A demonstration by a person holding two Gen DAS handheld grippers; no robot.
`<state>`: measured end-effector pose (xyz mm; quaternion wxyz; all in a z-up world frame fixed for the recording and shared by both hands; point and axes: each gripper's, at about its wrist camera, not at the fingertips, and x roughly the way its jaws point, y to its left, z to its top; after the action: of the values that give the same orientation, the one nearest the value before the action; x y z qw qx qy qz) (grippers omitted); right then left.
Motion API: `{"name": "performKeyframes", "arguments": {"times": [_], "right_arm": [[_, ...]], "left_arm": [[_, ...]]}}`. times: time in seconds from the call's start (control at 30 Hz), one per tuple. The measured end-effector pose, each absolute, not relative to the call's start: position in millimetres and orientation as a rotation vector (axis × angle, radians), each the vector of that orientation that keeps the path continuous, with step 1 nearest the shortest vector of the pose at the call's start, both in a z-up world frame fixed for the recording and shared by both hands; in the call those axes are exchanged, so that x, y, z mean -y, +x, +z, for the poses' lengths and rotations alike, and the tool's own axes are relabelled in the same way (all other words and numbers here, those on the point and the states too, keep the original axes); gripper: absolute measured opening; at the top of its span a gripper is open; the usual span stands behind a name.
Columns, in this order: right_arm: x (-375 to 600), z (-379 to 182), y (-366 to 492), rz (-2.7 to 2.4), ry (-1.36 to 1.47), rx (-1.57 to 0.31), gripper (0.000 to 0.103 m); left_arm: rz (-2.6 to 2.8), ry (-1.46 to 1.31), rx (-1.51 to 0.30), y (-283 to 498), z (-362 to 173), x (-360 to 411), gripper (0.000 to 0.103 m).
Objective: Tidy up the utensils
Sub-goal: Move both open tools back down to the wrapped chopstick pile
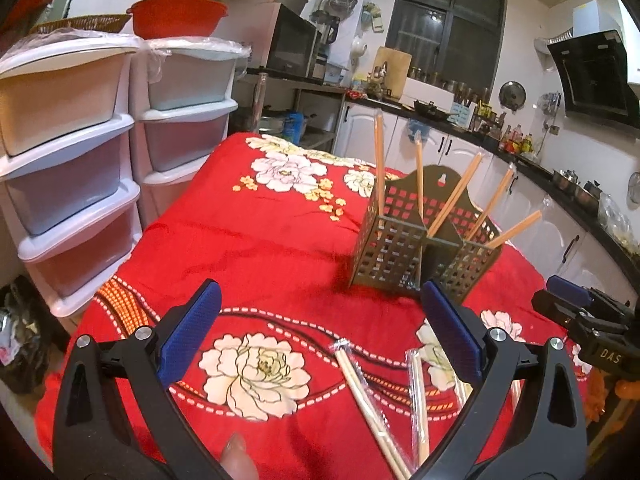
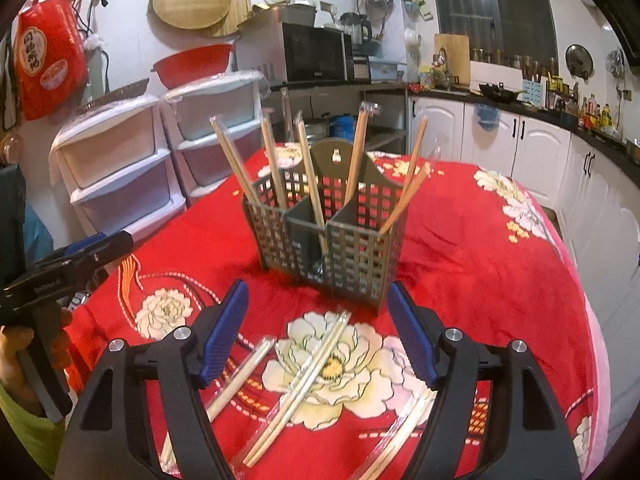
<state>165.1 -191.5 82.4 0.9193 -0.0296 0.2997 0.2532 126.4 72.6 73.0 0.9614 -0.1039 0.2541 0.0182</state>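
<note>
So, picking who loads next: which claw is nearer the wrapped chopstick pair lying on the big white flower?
Right. The right claw hovers open directly over that chopstick pair; the left claw sits off to its left.

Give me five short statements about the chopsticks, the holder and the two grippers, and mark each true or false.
1. The utensil holder stands upright on the red floral cloth. True.
2. Every wrapped chopstick pair is already in the holder. False: several wrapped chopstick pairs lie on the cloth in front of it.
3. The right gripper is open and holds nothing. True.
4. The left gripper is shut on a chopstick pair. False: its jaws are wide apart and empty.
5. The holder is empty. False: chopsticks in the holder lean out of its compartments.
</note>
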Motion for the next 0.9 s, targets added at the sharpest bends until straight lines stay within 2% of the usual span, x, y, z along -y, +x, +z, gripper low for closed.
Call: {"name": "performKeyframes", "arguments": {"times": [0.47, 0.9], "right_arm": [[193, 50, 161, 0.502, -0.077, -0.696, 0.069], [176, 20, 202, 0.459, -0.142, -0.793, 0.069]], "left_arm": [[0.034, -0.213, -0.592, 120, 46, -71, 0.091], [0.001, -0.23, -0.687, 131, 14, -67, 0.091]]}}
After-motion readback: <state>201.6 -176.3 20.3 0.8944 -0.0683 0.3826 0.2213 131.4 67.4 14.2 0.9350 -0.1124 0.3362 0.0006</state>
